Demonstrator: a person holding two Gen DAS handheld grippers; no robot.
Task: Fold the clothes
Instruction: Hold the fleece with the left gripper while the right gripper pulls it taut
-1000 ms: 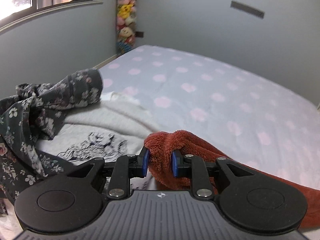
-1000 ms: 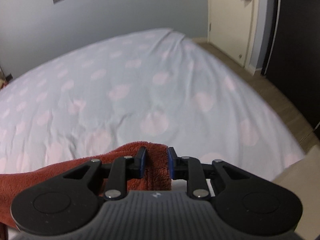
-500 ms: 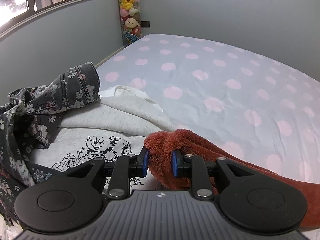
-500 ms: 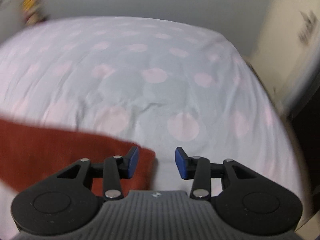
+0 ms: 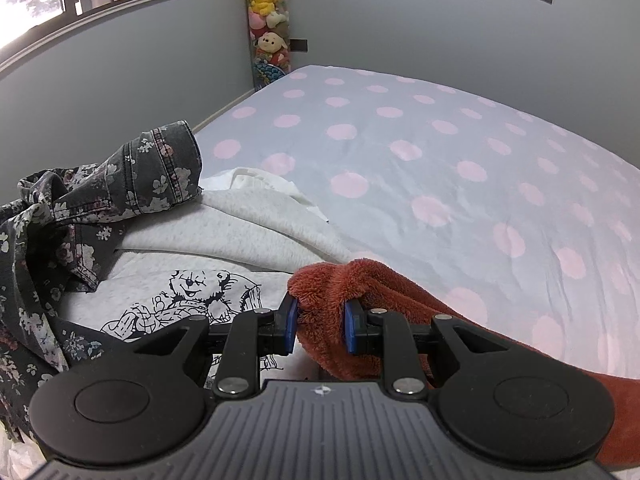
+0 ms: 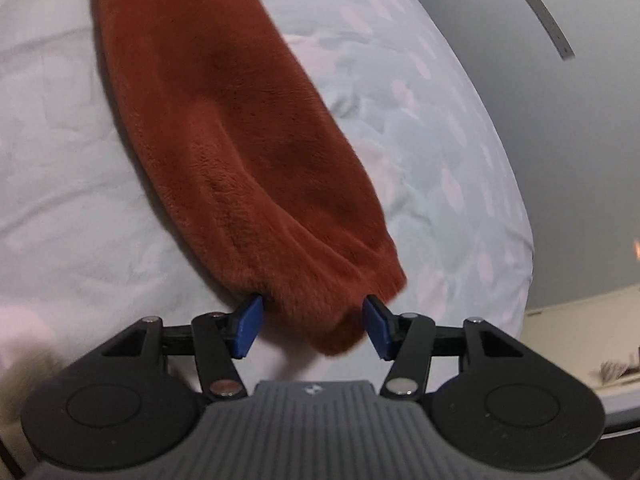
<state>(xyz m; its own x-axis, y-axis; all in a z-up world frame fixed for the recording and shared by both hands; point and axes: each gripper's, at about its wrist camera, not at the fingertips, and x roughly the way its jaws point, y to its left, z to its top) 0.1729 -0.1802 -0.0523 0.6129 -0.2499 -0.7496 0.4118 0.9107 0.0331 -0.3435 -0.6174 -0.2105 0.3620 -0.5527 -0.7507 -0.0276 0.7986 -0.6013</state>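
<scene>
A fuzzy rust-red garment [image 5: 384, 292] lies along the near edge of the polka-dot bed [image 5: 400, 168]. My left gripper [image 5: 320, 326] is shut on a bunched end of it. In the right wrist view the same red garment [image 6: 240, 140] stretches away over the bed [image 6: 60, 200]. My right gripper [image 6: 312, 326] is open, its blue pads either side of the garment's near end without clamping it.
A pile of clothes sits at the left: a grey sweatshirt with a bear print [image 5: 192, 292], a pale fleece piece [image 5: 248, 224] and a dark floral denim jacket [image 5: 100, 188]. Stuffed toys [image 5: 266, 12] hang in the far corner. Grey walls bound the bed.
My right gripper has let go of the red garment and opened wide, and has swung round to look along the garment. My left gripper has kept its hold and has moved slightly.
</scene>
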